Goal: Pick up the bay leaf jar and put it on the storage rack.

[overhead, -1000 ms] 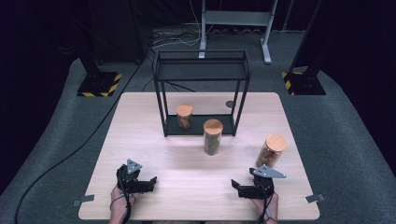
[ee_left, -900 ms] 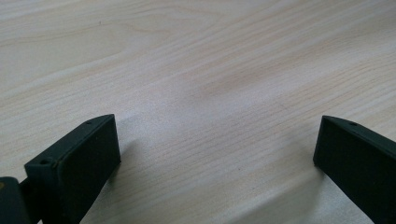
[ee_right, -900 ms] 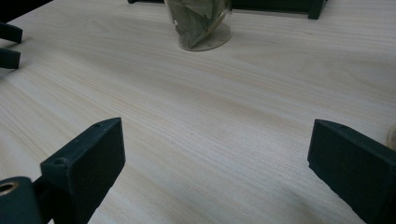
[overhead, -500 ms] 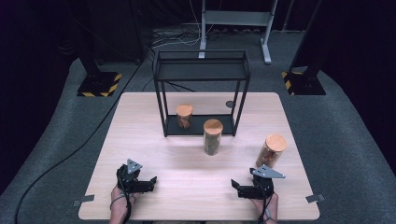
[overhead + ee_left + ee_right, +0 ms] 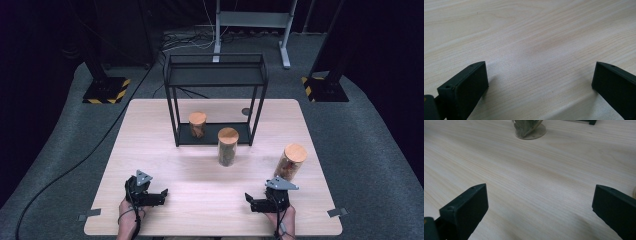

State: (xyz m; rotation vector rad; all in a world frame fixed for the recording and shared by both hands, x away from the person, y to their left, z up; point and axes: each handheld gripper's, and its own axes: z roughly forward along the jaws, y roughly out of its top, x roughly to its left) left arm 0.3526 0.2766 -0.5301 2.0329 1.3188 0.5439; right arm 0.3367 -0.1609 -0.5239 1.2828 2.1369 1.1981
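Both our grippers rest with jaws wide and empty — right gripper has just opened further. The nearest jar stands just beside it: likely glass, slippery, fragile — grip mid-body.

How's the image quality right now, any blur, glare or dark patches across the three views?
High view: table evenly lit, no glare, surroundings nearly black, picture soft, so jar contents are unreadable. Left gripper view: wood grain sharp, soft shadows beside the black jaws. Right gripper view: grain clear up close, the jar base at the top edge cropped and slightly blurred.
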